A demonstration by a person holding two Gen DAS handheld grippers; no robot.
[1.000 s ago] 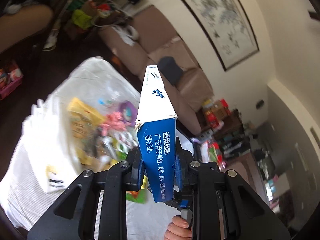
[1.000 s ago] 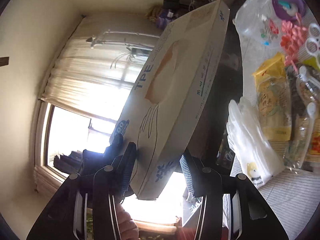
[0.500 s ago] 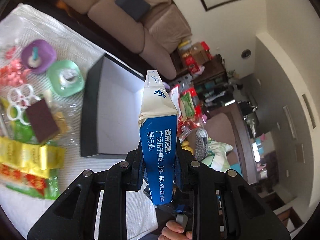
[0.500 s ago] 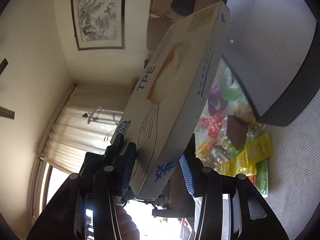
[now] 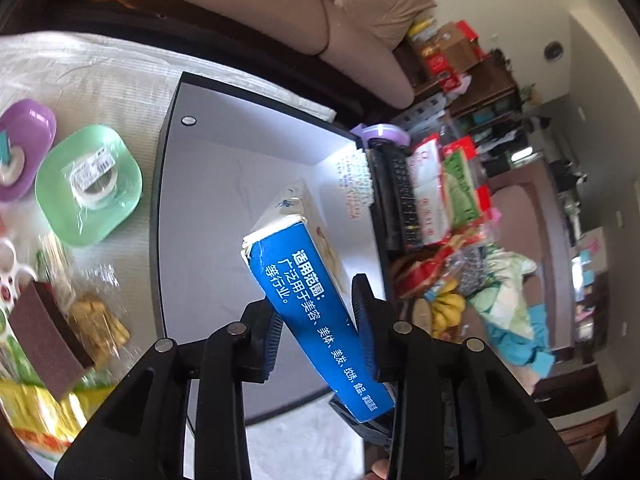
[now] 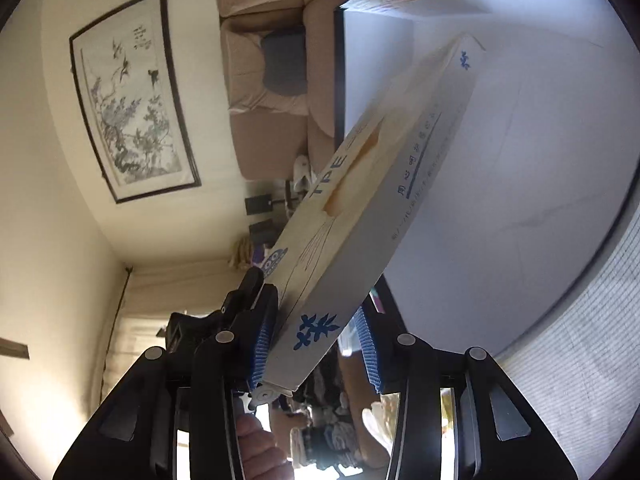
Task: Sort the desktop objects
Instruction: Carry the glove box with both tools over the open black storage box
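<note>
The left gripper [image 5: 314,328] was opening, the glove box [image 5: 308,300] tilted loose between its jaws over the storage bin [image 5: 208,184]. The right gripper [image 6: 316,354] was closing, one pad touching the box. Evidently a two-handed release into the bin.

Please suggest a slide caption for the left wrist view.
Left gripper, jaws opening, tilts a blue-ended glove box over the open grey storage box.
</note>
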